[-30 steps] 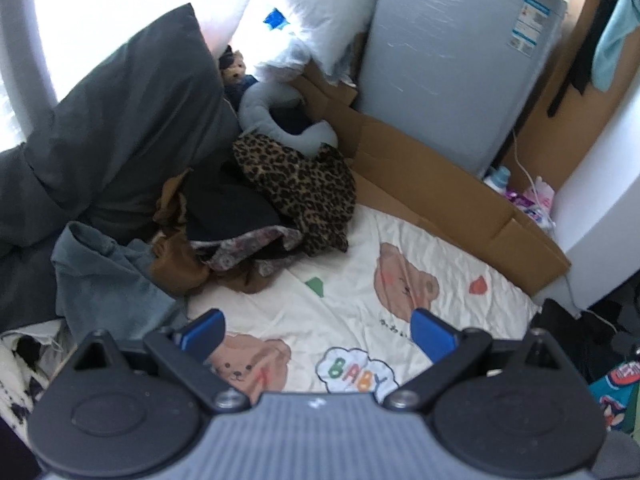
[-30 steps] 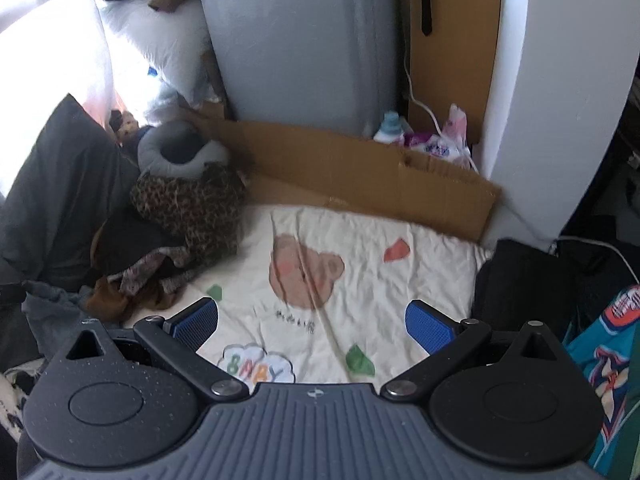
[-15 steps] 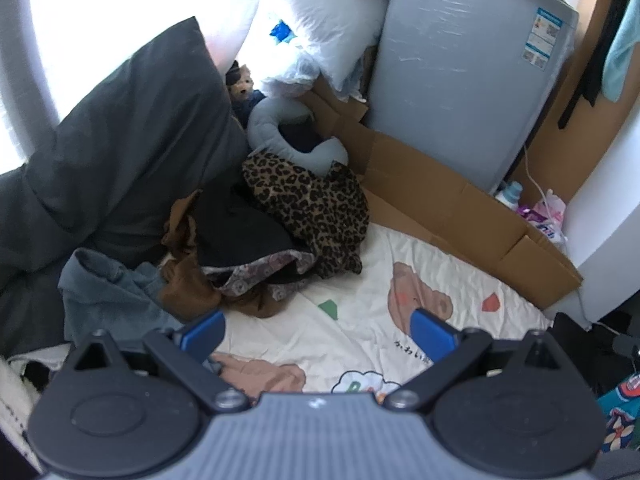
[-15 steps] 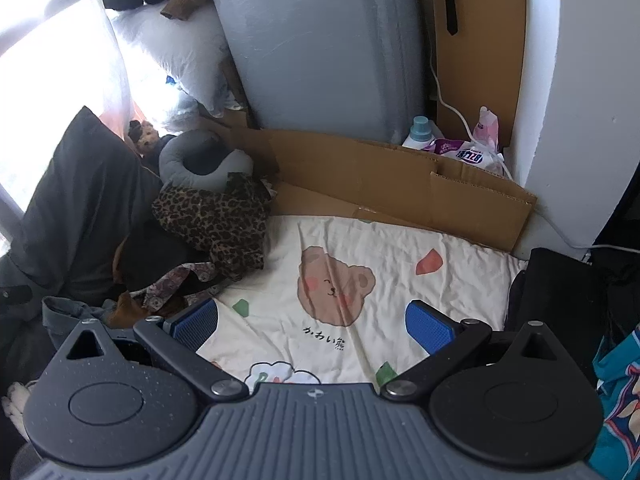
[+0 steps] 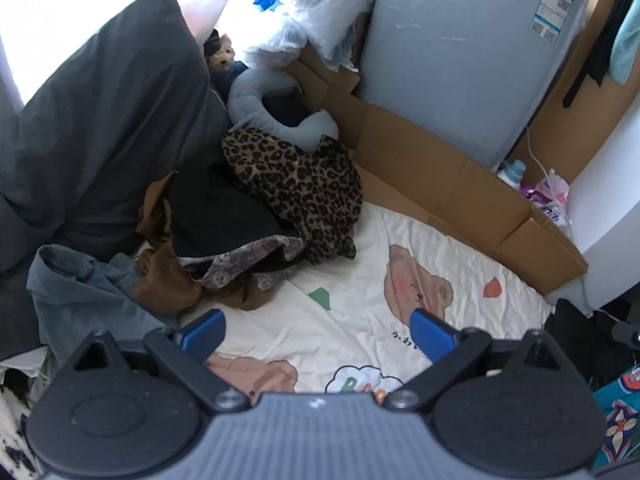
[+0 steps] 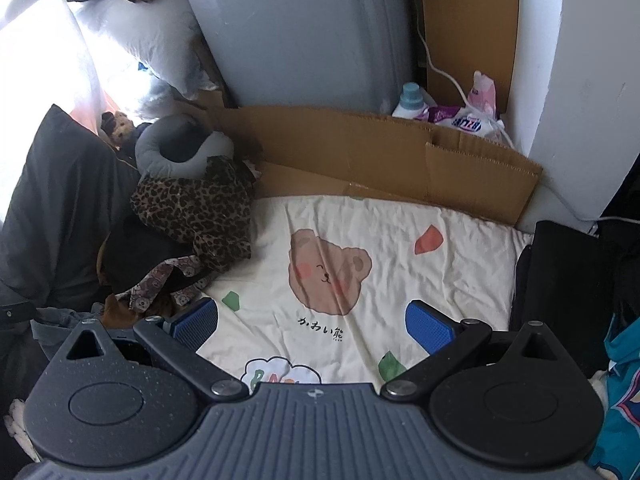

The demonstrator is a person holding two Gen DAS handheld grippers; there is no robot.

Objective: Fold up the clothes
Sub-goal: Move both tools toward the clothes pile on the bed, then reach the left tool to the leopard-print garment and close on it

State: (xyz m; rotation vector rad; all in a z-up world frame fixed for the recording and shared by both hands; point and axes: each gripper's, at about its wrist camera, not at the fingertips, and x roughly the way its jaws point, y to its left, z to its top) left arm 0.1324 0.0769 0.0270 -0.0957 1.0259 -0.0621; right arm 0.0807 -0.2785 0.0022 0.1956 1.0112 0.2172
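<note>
Here, both grippers hang above a cream bear-print blanket [image 5: 400, 248] spread over the bed. Left gripper [image 5: 318, 330]: fingers spread wide, nothing between the blue pads. Right gripper [image 6: 312, 320]: the same, released and empty.

The pile of clothes [image 5: 256, 216] sits at the blanket's far left edge, unfolded and apart from both grippers. A leopard-print garment [image 5: 296, 184] lies on top, with a black piece [image 5: 216, 212] under it, a small bear-patterned cloth [image 5: 240, 260] and a brown garment [image 5: 168, 280] spilling lower. A grey neck pillow [image 5: 276, 104] touches the pile's far side; a dark grey pillow [image 5: 104, 120] leans behind it.

Left wrist view only: a blue-grey garment [image 5: 80, 300] crumpled just beside the brown one, near the left finger; the right wrist view catches only a sliver of it. It also shows the label on the grey plastic-wrapped slab [image 5: 460, 52] standing behind.

Right wrist view only: the whole bear face print [image 6: 328, 272] with black script beneath it, and a black item [image 6: 560, 272] along the blanket's right edge. The detergent bottle [image 6: 410, 100] and pink pouches [image 6: 480, 104] behind the cardboard sheet [image 6: 380, 156] show more clearly here. A small teddy bear [image 6: 120, 124] sits beside the neck pillow in both views.
</note>
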